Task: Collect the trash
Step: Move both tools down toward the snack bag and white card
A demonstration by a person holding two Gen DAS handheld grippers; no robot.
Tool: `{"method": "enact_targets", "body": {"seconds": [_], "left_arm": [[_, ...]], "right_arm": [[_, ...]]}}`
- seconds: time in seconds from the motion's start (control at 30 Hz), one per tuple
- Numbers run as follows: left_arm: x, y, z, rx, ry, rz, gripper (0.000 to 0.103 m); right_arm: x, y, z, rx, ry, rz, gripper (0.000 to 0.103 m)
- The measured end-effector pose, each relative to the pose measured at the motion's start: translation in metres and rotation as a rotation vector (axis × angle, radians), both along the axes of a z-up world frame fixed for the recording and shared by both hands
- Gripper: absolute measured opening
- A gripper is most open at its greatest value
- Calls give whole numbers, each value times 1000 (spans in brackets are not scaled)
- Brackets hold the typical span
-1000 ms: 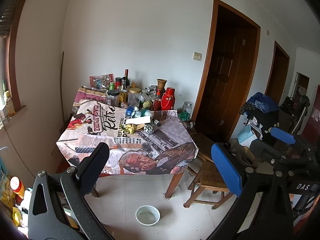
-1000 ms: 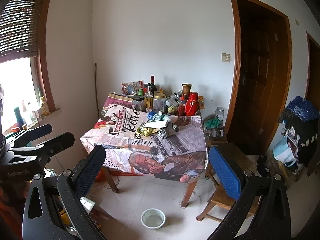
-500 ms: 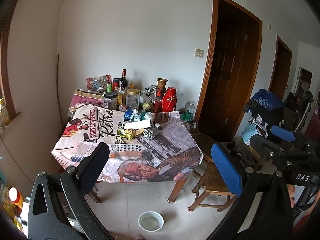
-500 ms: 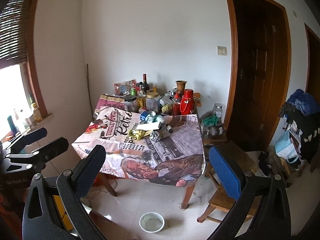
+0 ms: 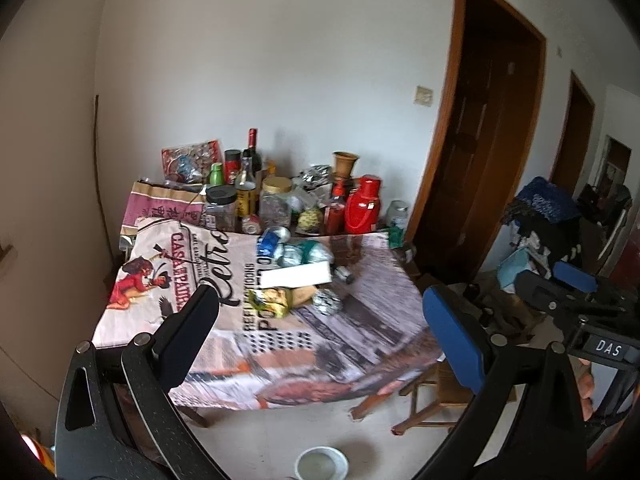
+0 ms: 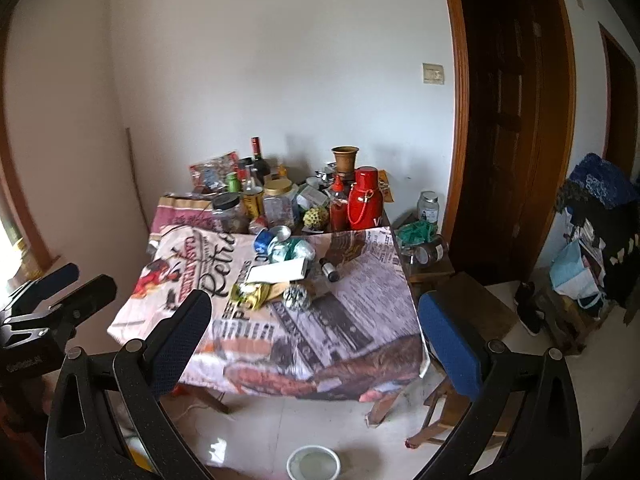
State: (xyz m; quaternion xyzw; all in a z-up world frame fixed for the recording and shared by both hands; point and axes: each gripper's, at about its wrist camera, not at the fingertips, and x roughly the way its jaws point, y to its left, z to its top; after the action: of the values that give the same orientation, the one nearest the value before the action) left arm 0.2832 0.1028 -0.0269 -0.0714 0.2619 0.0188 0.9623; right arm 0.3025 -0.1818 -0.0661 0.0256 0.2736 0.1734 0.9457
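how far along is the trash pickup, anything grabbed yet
Nothing looks collected yet. Both the left gripper and right gripper are open and empty, short of the table. Left to do: the crushed cans, white carton, yellow wrapper and foil ball all lie on the tablecloth.

soft daylight, motion blur, fisheye bending, dark corners.
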Motion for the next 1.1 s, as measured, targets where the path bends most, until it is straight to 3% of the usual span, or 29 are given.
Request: {"method": "enact_targets", "body": {"seconds": [0.2, 0.43, 0.67, 0.9, 1.1], "left_arm": [[55, 38, -20, -13, 44, 24, 101], [124, 59, -69, -93, 212, -3, 75], [184, 73, -130, -169, 347, 64, 74], [240, 90, -204, -253, 525, 209, 74], [267, 112, -251, -368, 595, 320, 74]], "right_arm": [[52, 35, -14, 0, 65, -31, 103], [118, 54, -55, -32, 206, -35, 103], [184, 59, -97, 8, 357, 25, 103], [264, 70, -140, 14, 512, 159, 103], [319, 100, -180, 2, 617, 270, 99]]}}
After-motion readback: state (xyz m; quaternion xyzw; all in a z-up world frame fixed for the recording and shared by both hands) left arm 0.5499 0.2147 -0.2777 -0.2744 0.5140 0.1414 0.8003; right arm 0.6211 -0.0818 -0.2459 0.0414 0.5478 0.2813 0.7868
